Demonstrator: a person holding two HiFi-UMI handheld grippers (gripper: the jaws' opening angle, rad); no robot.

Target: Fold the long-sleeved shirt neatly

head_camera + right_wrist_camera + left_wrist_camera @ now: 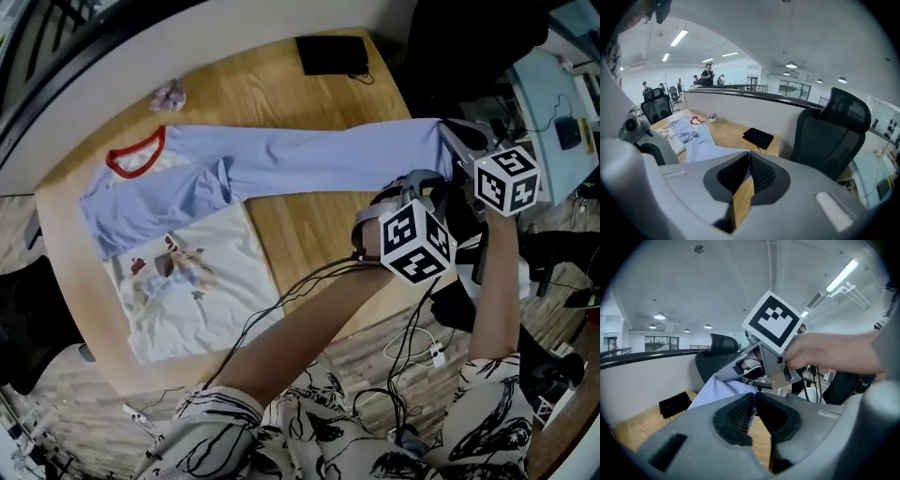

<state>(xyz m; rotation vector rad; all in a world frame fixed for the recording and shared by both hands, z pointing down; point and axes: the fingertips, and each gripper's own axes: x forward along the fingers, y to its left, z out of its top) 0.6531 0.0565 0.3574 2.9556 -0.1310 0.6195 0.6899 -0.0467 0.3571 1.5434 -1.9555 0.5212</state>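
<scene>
The long-sleeved shirt (187, 272) lies on the wooden table (309, 225). It has a white printed body, lavender sleeves and a red collar (136, 159). One sleeve (319, 159) stretches right across the table, and its cuff end is lifted off the wood. My right gripper (452, 134) is shut on the cuff's far corner. Just below it, my left gripper (429, 176) is shut on the sleeve's near edge. In the left gripper view, lavender cloth (717, 390) runs into the shut left gripper (753, 397), with the right gripper beyond. The right gripper (749, 157) pinches the sleeve (701, 150).
A black pouch (332, 54) lies at the table's far edge, and a small pinkish bundle (170, 94) sits near the collar. A black office chair (834, 136) stands past the table's right end. Cables and a power strip (436, 354) lie on the floor by my legs.
</scene>
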